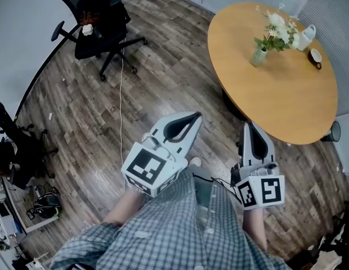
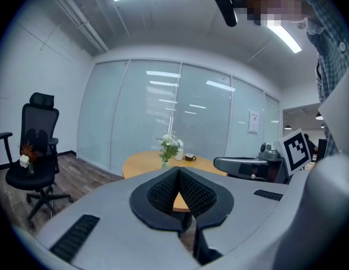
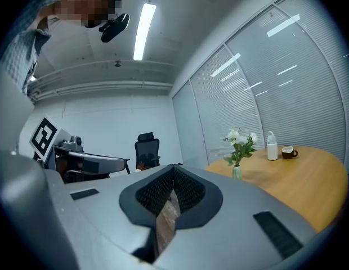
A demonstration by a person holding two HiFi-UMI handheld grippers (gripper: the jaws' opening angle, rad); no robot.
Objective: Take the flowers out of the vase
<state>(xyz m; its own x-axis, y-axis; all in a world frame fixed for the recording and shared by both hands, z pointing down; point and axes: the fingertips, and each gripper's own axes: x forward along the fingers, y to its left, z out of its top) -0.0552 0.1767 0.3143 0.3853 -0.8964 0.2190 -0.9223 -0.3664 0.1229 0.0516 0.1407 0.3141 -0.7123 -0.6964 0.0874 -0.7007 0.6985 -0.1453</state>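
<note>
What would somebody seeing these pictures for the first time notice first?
Most likely the two grey tools in the foreground of the head view: the left tool and the right tool, both shut and empty, held above the wood floor. Next comes the round wooden table at upper right, with white flowers in a pale green vase. A black office chair stands at upper left.

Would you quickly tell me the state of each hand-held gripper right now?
Left hand-held gripper: closed, holding nothing.
Right hand-held gripper: closed, holding nothing.
</note>
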